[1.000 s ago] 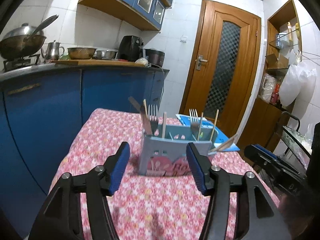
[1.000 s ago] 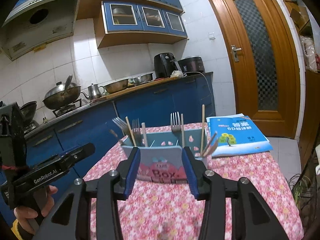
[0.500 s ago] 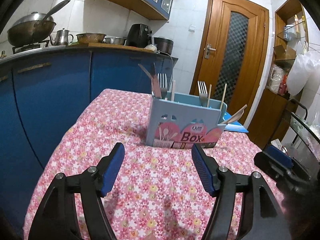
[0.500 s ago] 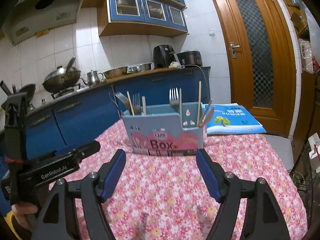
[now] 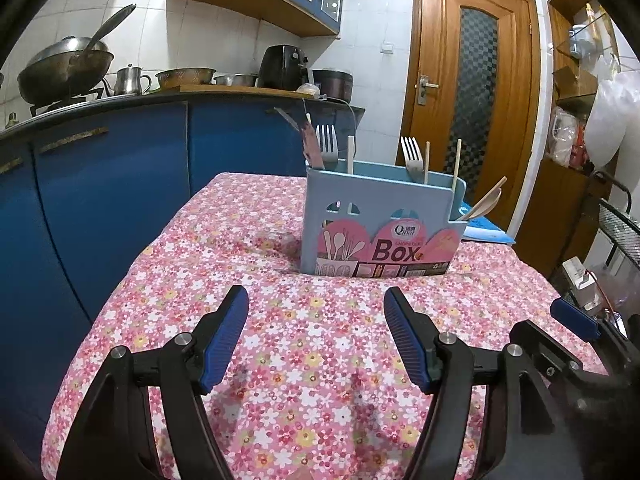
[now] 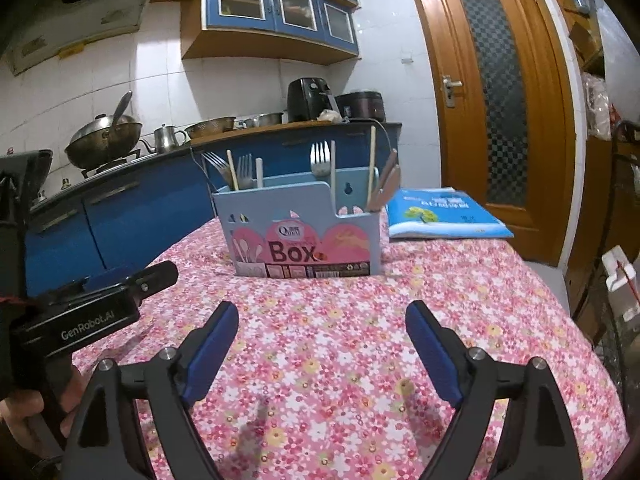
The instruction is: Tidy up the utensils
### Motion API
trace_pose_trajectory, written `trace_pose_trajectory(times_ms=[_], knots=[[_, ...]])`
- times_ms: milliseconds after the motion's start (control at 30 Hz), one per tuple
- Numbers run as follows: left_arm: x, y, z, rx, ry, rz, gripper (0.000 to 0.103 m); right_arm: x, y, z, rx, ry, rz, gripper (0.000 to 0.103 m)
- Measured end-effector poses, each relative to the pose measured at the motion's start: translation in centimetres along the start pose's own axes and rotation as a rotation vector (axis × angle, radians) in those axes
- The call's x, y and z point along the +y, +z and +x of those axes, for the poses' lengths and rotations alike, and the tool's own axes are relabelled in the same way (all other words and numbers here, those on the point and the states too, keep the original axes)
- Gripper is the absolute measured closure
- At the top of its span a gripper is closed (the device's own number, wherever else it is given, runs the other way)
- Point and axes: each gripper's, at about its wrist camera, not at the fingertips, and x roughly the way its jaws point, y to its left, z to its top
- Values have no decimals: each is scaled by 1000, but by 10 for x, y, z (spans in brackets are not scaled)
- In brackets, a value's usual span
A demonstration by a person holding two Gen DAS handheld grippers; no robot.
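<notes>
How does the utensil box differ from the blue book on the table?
Utensil box stands upright; blue book lies flat. Utensil box holds forks; blue book carries nothing. Utensil box has a pink label; blue book shows a tree. Both are blue, on the floral tablecloth.

You get even, fairly bright indoor light from overhead in both views, with no hard glare. The white wall tiles [image 6: 168, 92] carry only a soft sheen, and the door [image 5: 472, 92] shows a mild gloss. Faint, soft shadows lie on the tablecloth [image 5: 312, 360] under the fingers [image 5: 222, 336]. Focus is sharp throughout, without motion blur. Fisheye bending curves the counter [image 6: 120, 168] and door frame, and your corners fall into black vignette.
</notes>
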Motion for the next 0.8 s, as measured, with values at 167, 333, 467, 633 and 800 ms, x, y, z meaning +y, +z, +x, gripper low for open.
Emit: trace_pose_trajectory(times_ms=[167, 333, 467, 633, 800], knots=[[4, 0, 1, 2, 8, -15, 32, -1, -1, 1, 8, 7, 12, 15], [4, -1, 1, 6, 12, -17, 31, -1, -2, 0, 7, 6, 13, 15], [4, 0, 1, 5, 11, -16, 32, -1, -1, 0, 8, 6, 12, 15], [4, 0, 2, 2, 9, -16, 32, -1, -1, 0, 9, 7, 14, 15], [4, 0, 1, -1, 8, -15, 32, -1, -1, 0, 9, 7, 11, 15]])
